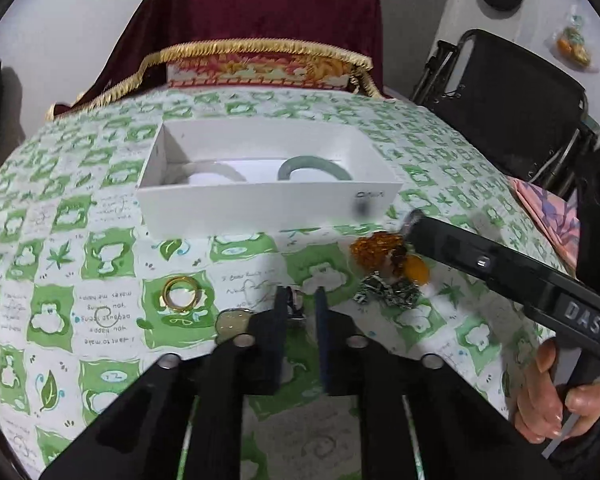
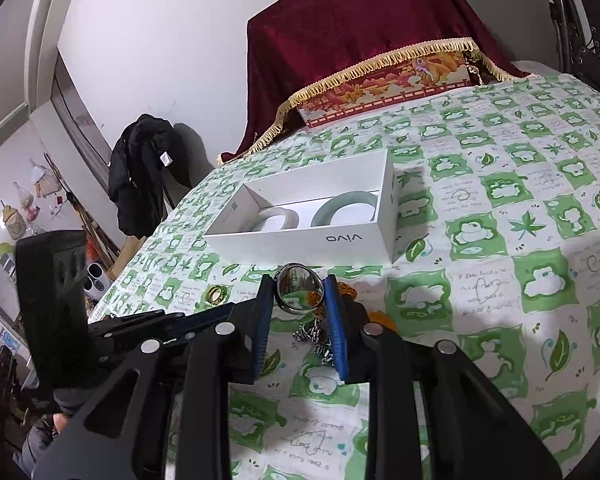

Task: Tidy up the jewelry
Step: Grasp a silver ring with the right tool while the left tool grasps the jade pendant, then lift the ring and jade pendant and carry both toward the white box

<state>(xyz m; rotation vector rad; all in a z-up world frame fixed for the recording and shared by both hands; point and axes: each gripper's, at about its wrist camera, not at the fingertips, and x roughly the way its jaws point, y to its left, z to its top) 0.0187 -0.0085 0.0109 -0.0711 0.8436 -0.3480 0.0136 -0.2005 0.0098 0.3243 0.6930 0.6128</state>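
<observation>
A white open box (image 1: 260,200) sits mid-table and holds a green bangle (image 1: 314,166) and a white bangle (image 1: 216,170); it also shows in the right wrist view (image 2: 320,236). My right gripper (image 2: 300,290) is shut on a silver ring (image 2: 299,289), held above the table just in front of the box. My left gripper (image 1: 299,298) is low over the cloth, its jaws narrowly apart around a small silver piece (image 1: 297,304). A gold ring (image 1: 181,294) lies to its left. Amber beads (image 1: 384,254) and a silver chain (image 1: 386,294) lie to its right.
The table has a green-and-white patterned cloth (image 1: 100,260). A box draped in red velvet (image 1: 260,24) stands behind the white box. A black folding chair (image 1: 508,108) stands at the right. A black jacket (image 2: 140,176) hangs by the wall.
</observation>
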